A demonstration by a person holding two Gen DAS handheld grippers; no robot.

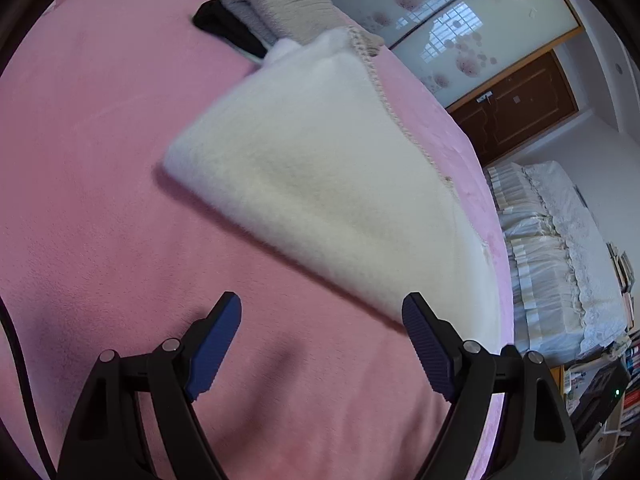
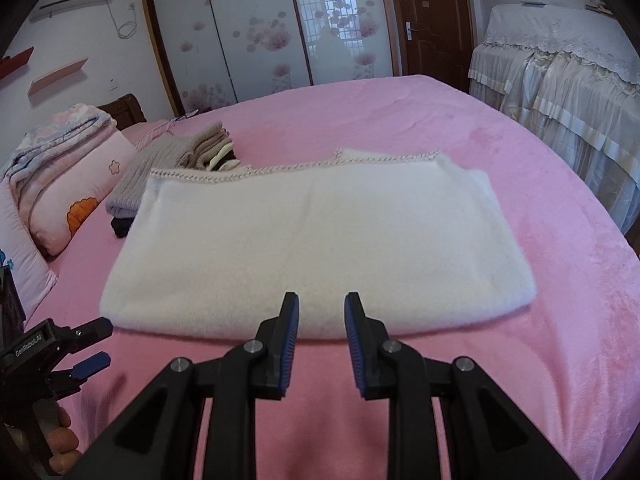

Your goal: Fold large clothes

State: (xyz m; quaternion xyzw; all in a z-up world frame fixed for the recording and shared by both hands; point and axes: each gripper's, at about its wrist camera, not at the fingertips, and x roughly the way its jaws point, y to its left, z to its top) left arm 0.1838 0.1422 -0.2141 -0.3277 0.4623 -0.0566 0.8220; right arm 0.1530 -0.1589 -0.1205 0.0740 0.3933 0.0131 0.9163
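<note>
A white fleecy garment [image 2: 316,240] lies folded into a flat rectangle on the pink bed [image 2: 500,152], its stitched trim along the far edge. It also shows in the left wrist view [image 1: 320,168]. My right gripper [image 2: 321,312] hovers at the garment's near edge, jaws partly open and empty. My left gripper [image 1: 321,312] is wide open and empty over bare pink sheet, next to the garment's corner. The left gripper also shows in the right wrist view [image 2: 96,344] at the lower left, held by a hand.
A stack of folded grey and black clothes [image 2: 176,160] lies behind the garment, and also shows in the left wrist view [image 1: 272,8]. Pillows and a folded quilt [image 2: 68,176] sit at the left. A cloth-covered piece of furniture [image 2: 560,80] stands beyond the bed's right edge.
</note>
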